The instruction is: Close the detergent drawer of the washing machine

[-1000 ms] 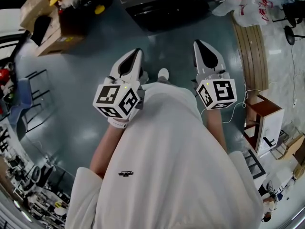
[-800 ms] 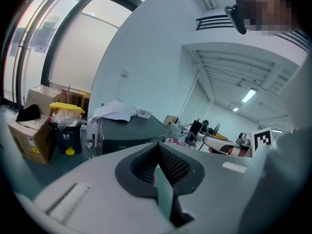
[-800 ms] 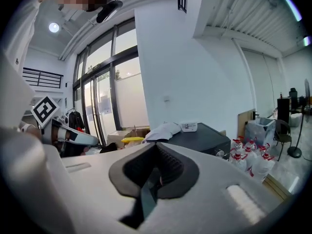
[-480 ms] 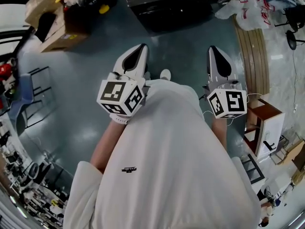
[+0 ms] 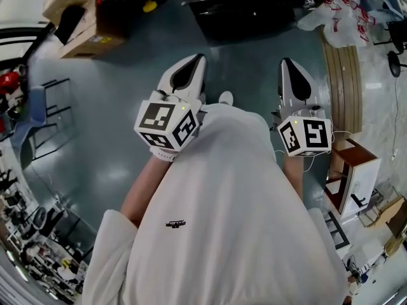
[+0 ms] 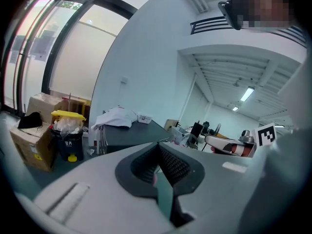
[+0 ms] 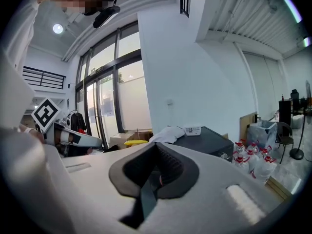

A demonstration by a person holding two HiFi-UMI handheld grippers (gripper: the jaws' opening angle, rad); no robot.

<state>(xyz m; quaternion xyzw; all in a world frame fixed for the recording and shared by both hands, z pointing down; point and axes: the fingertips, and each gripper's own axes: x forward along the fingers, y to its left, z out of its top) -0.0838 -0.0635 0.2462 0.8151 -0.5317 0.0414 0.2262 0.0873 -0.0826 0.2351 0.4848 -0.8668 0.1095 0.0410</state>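
Neither a washing machine nor its detergent drawer can be picked out in any view. The only candidate is the dark, boxy cabinet (image 5: 254,11) at the top centre of the head view, and I cannot tell if that is it.

The white-shelled left gripper (image 5: 194,65) and the white-shelled right gripper (image 5: 289,75) hang over the grey-blue floor (image 5: 114,107) at mid-frame, well apart from the cabinet. In each gripper view the black ribbed pads meet with nothing between them, so both are clenched and empty.

Such a drawer is probably light, stiff, slick plastic on a slide. A square push on the middle of its front face should serve better than a pinch.
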